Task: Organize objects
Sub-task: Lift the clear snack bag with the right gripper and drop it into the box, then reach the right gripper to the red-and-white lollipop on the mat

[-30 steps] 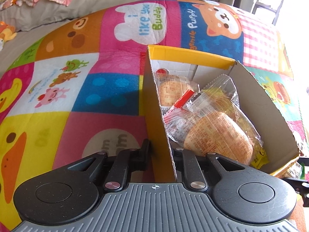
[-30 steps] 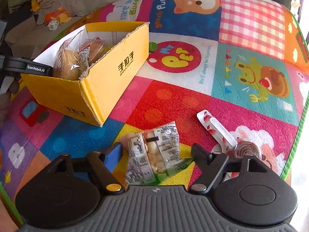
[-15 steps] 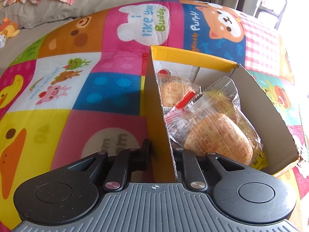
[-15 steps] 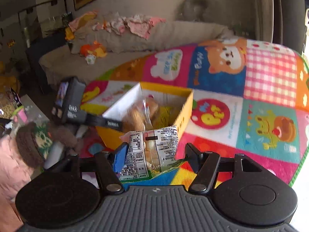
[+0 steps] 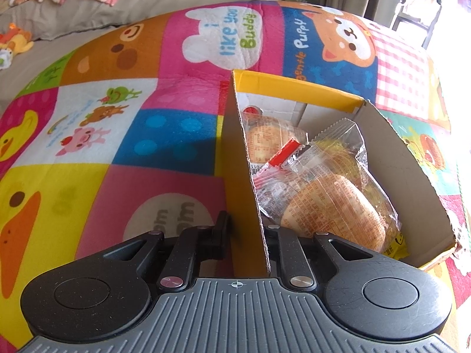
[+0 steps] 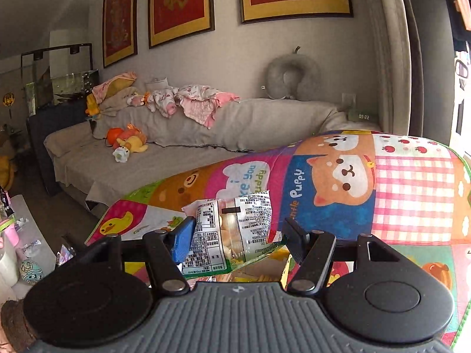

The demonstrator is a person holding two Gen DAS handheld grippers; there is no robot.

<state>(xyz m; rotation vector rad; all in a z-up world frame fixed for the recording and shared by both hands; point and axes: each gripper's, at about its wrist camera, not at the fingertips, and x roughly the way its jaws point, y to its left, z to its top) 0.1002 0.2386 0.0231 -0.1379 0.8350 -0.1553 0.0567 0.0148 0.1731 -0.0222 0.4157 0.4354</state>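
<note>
Left hand-held gripper (image 5: 245,232) is clamped on the near wall of the yellow box (image 5: 297,86), one finger outside and one inside. Right hand-held gripper (image 6: 237,235) holds a small snack bag (image 6: 232,229) up in the air; its fingers sit at the bag's two sides, and the bag tilts a bit. Inside the box, wrapped bread buns (image 5: 323,200) lie in clear bags, piled against the wall the left hand-held gripper holds. The box sits on a bright play mat (image 5: 117,135) with a duck, a frog and a puppy. Past the mat is a grey sofa (image 6: 176,153) with clothes and soft toys on it.
</note>
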